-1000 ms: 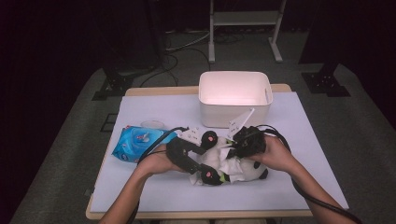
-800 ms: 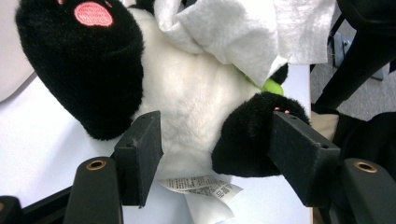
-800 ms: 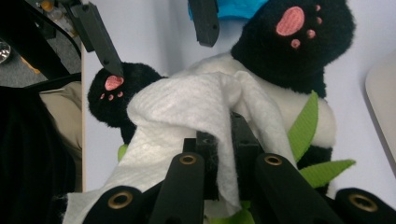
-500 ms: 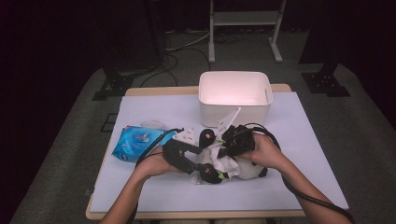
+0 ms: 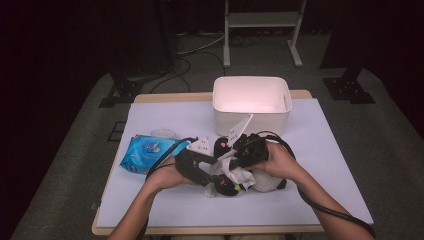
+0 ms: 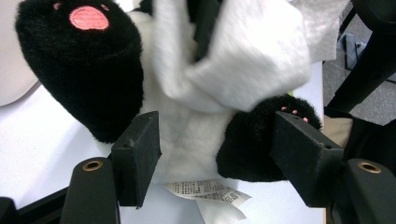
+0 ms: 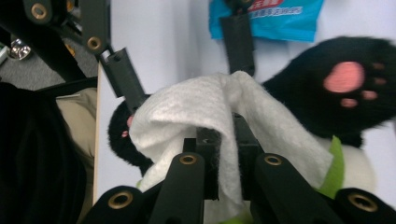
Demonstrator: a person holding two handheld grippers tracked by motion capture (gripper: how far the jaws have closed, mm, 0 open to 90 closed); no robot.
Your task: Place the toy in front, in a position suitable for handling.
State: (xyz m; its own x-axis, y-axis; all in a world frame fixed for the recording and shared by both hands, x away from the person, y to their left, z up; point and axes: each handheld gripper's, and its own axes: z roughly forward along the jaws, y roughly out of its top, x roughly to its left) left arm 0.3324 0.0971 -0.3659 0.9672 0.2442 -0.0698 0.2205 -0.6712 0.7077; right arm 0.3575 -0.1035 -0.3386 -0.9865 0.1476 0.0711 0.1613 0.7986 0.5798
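Two grippers on plush panda (image 5: 260, 180) near counter's front edge: right gripper (image 7: 224, 140), clamped on white wipe (image 7: 196, 107), shifted leftward, wiping underway; left gripper (image 6: 215, 154) part-open, straddling panda's body.

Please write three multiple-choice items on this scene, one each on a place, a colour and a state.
1. Where does the blue wipes packet lie?
A. inside the bin
B. on the table, at the person's left of the plush toy
C. on the floor

2. What colour is the pad on the plush toy's big paw?
A. pink
B. yellow
C. blue

3. How does the right gripper stand?
A. wide open over the bin
B. shut on the white wipe
C. lying on the table

Answers:
1 B, in the high view it lies on the table left of the toy, outside the white bin.
2 A, the left gripper view shows a pink patch on black fur.
3 B, in the right gripper view the white wipe is pinched between its jaws.
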